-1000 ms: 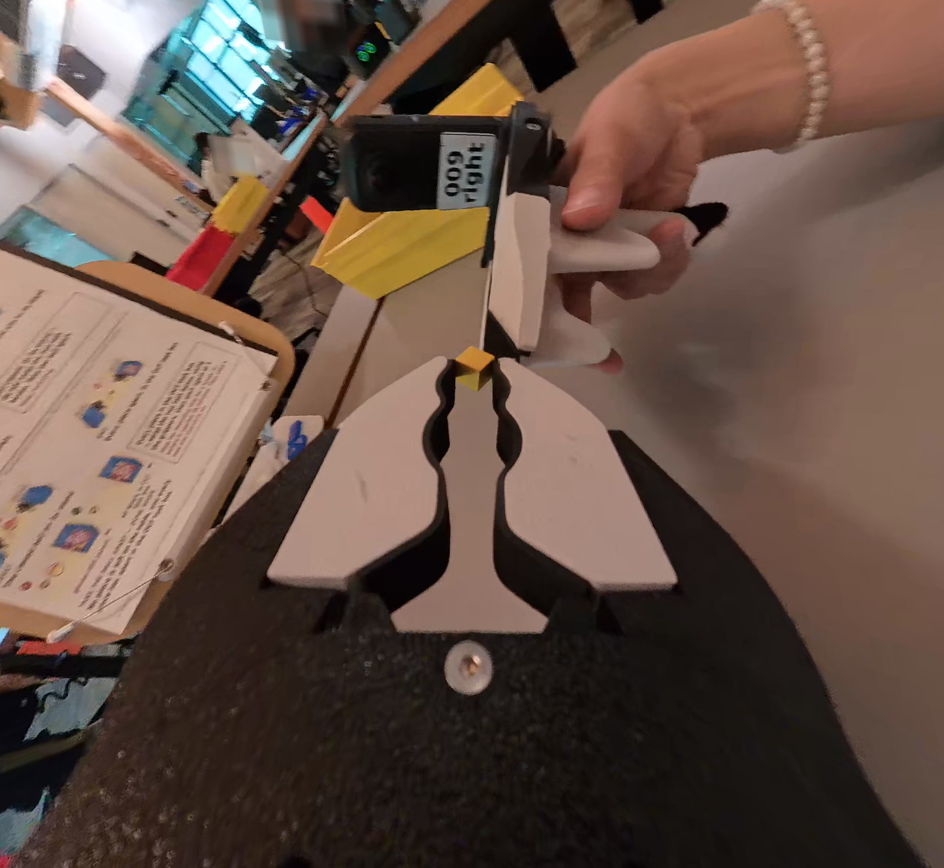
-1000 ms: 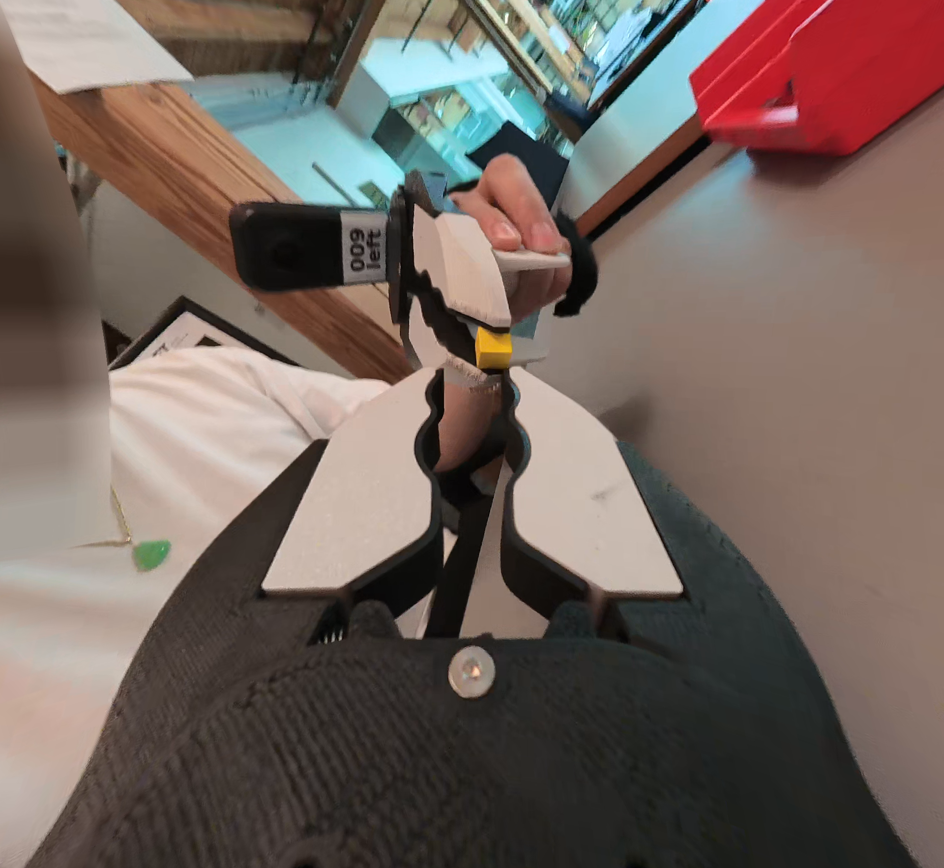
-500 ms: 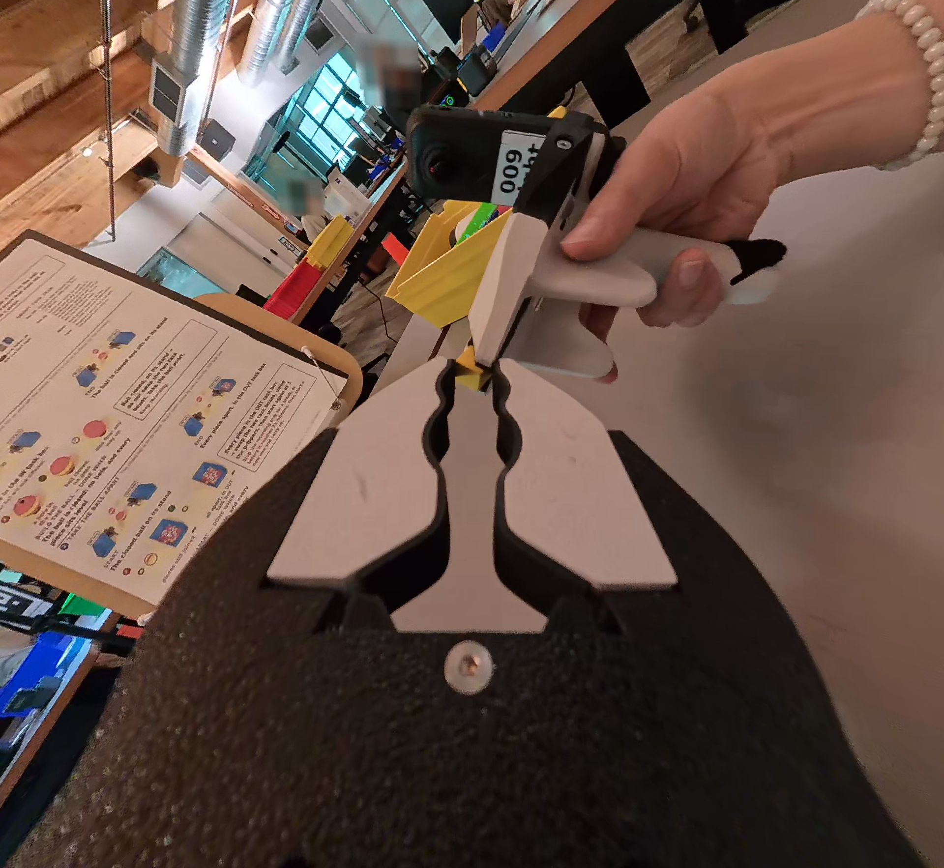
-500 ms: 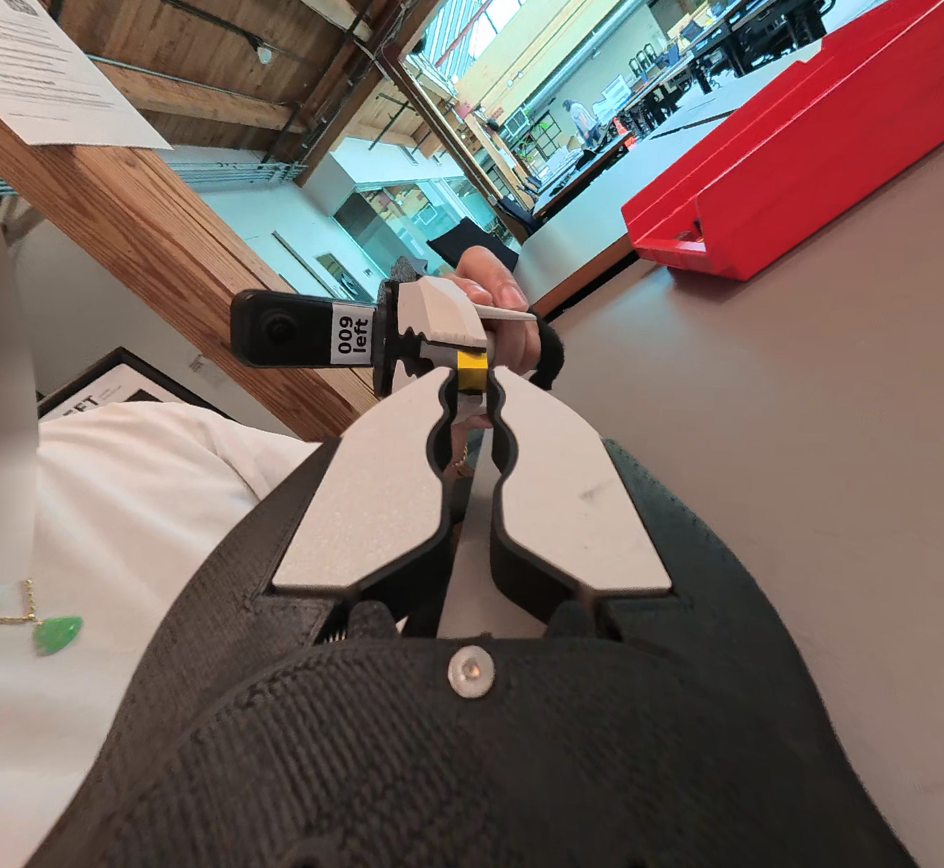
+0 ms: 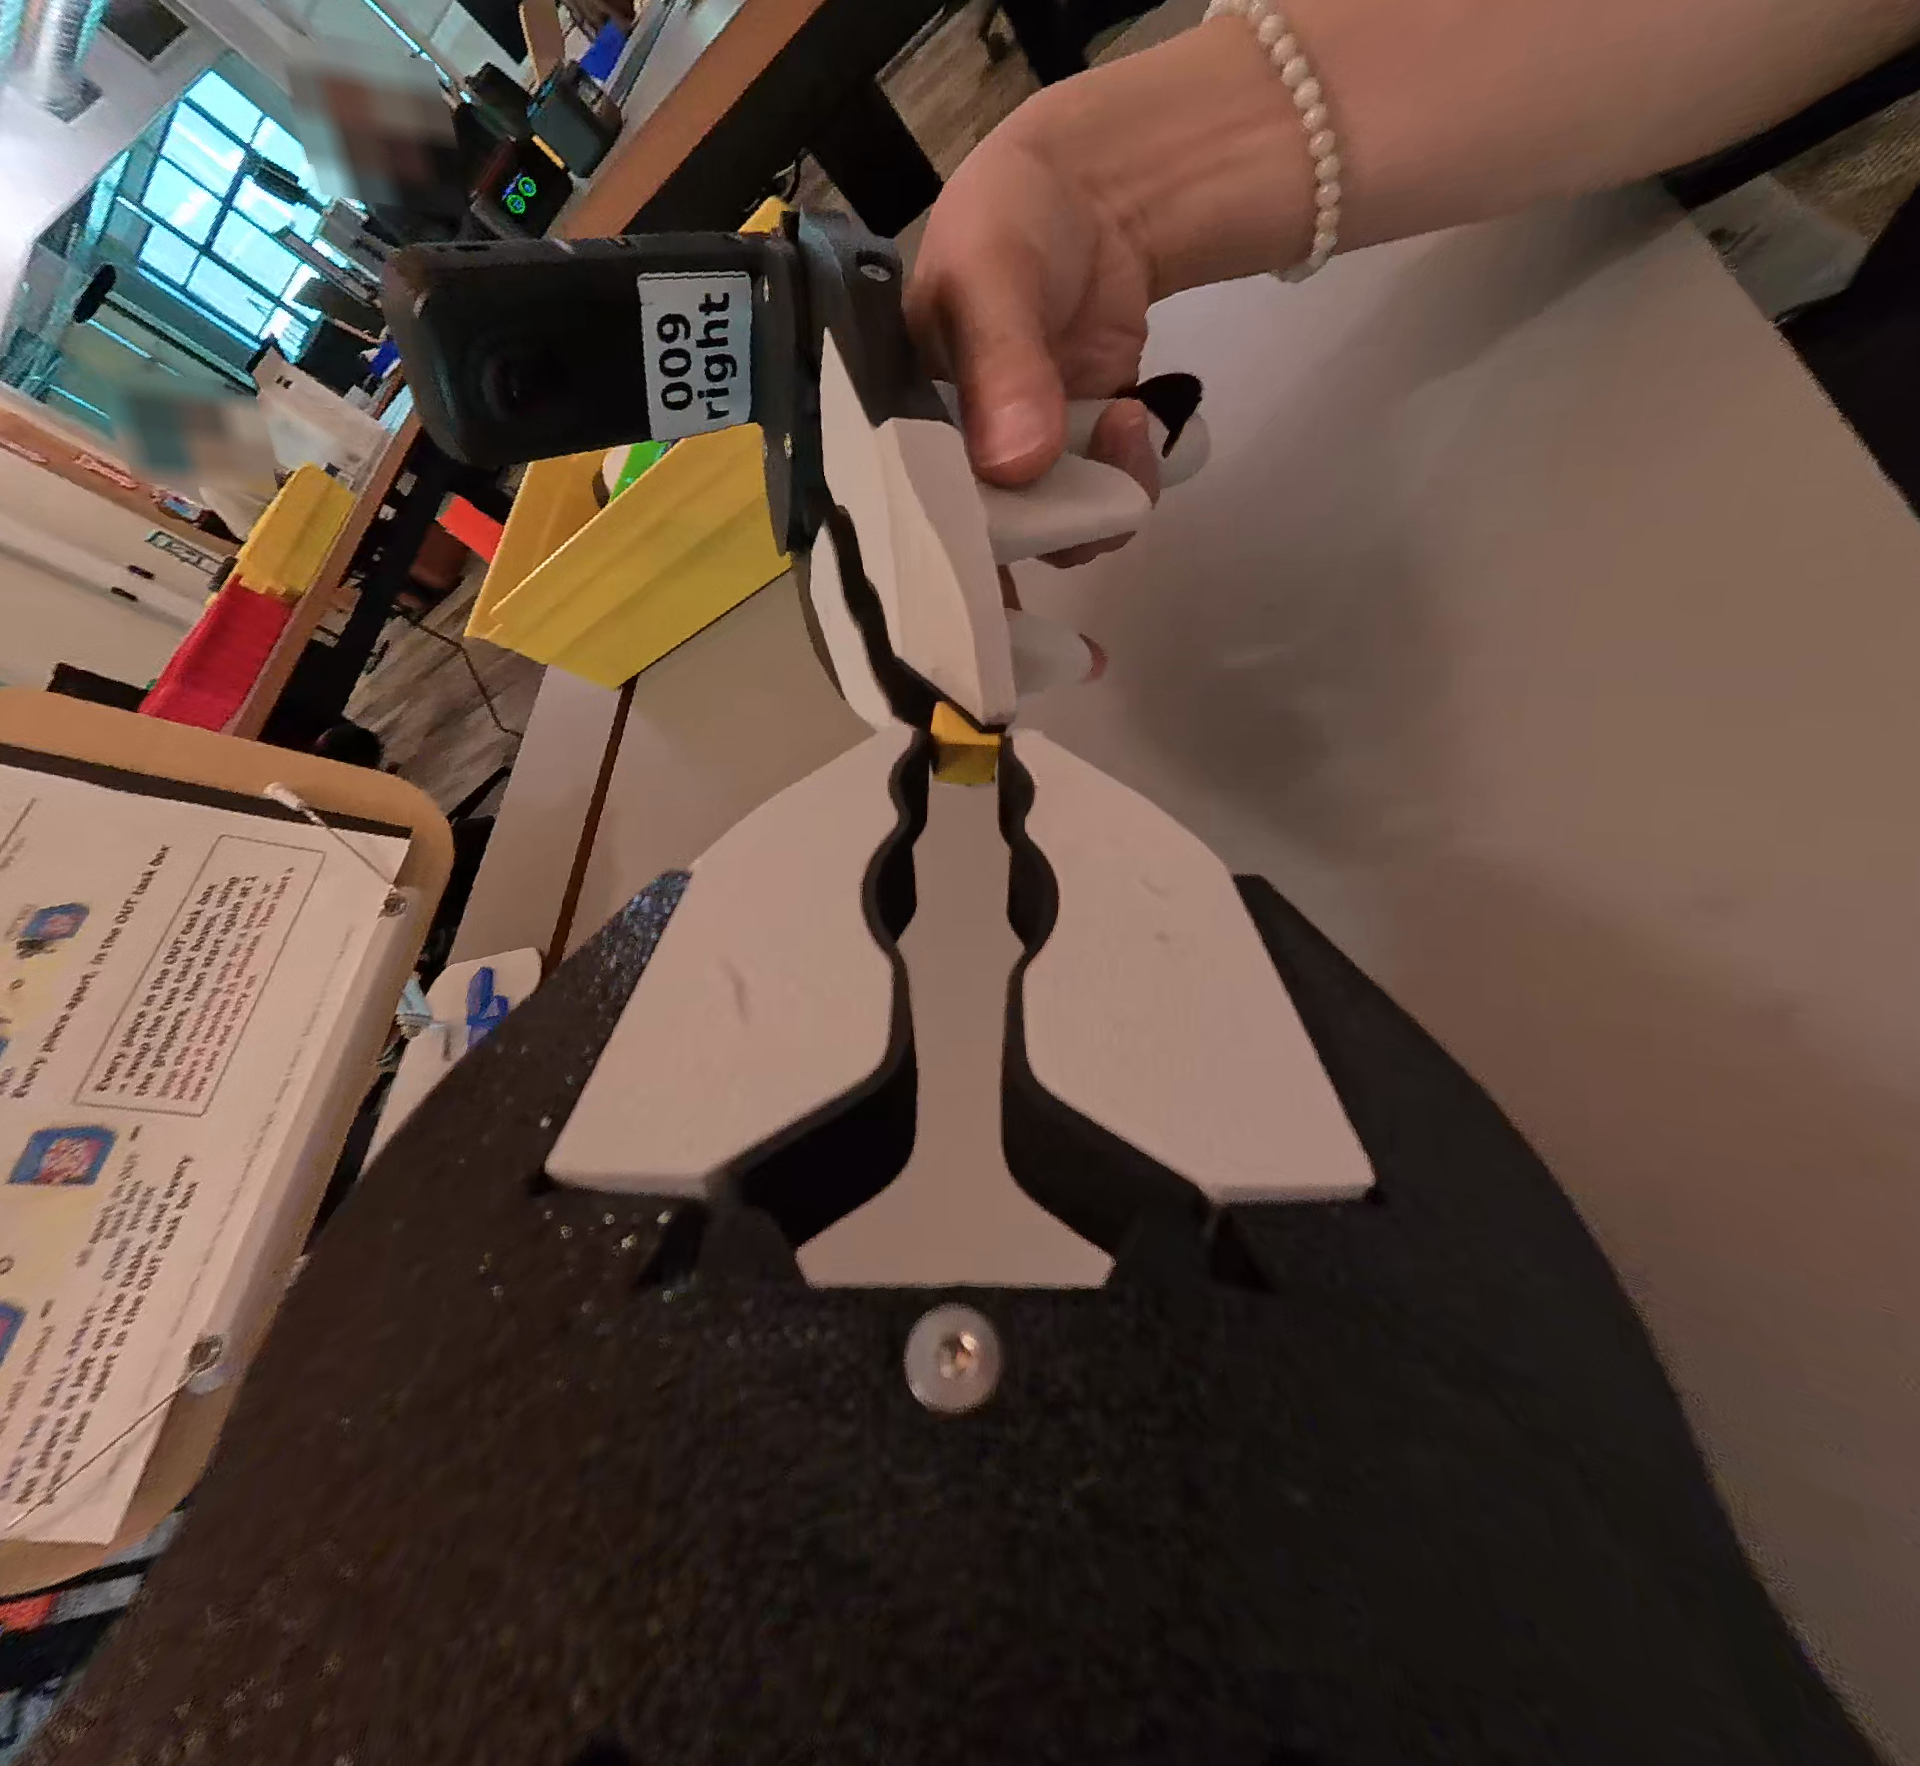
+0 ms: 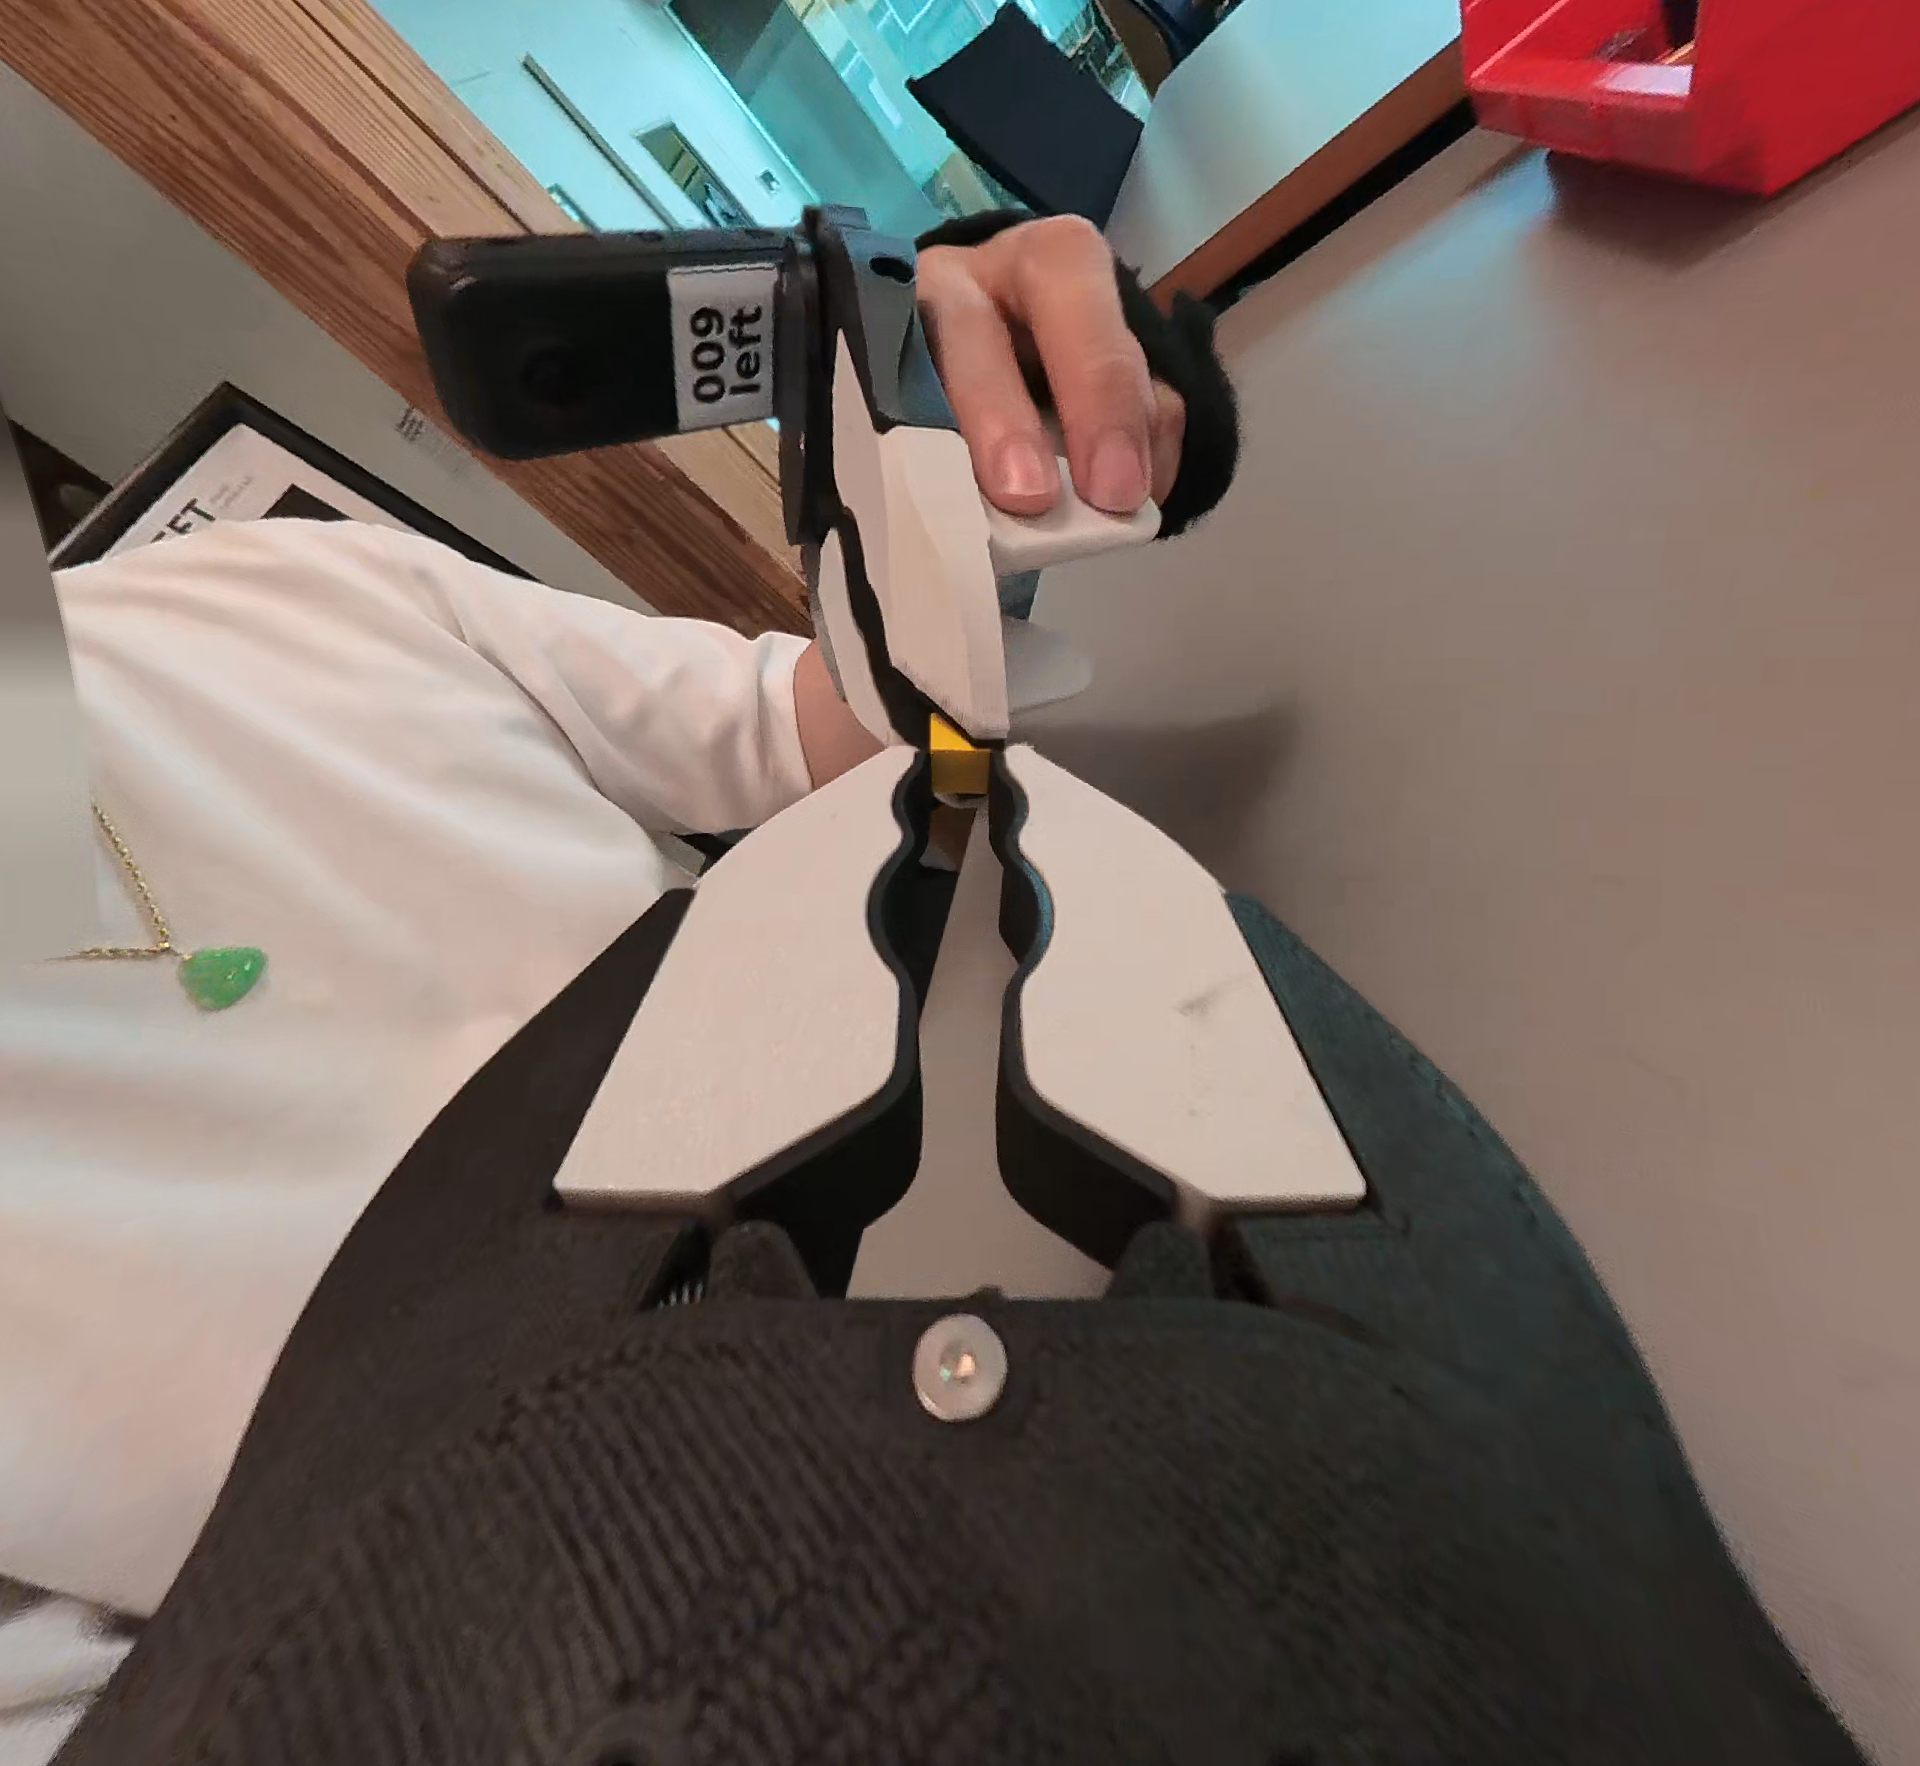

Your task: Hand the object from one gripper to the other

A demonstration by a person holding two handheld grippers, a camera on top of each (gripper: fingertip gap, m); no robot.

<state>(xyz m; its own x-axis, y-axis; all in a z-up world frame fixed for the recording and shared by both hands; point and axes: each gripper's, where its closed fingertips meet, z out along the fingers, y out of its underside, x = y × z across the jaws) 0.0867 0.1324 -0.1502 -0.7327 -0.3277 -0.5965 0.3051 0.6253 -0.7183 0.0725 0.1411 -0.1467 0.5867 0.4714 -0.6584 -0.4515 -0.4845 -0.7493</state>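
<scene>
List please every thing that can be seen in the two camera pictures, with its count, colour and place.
yellow block: 1, yellow, between the tips of both grippers, above the table
table: 1, grey, under the grippers
yellow bin: 1, yellow, far edge of the table, left wrist view
red bin: 1, red, far on the table, right wrist view
instruction sheet: 1, white, on a wooden board at left
wooden beam: 1, brown, behind the left gripper
bracelet: 1, white beads, on the wrist
pendant: 1, green, on a white shirt
left gripper: 1, white fingers, shut on the block
right gripper: 1, white fingers, shut on the block
</scene>
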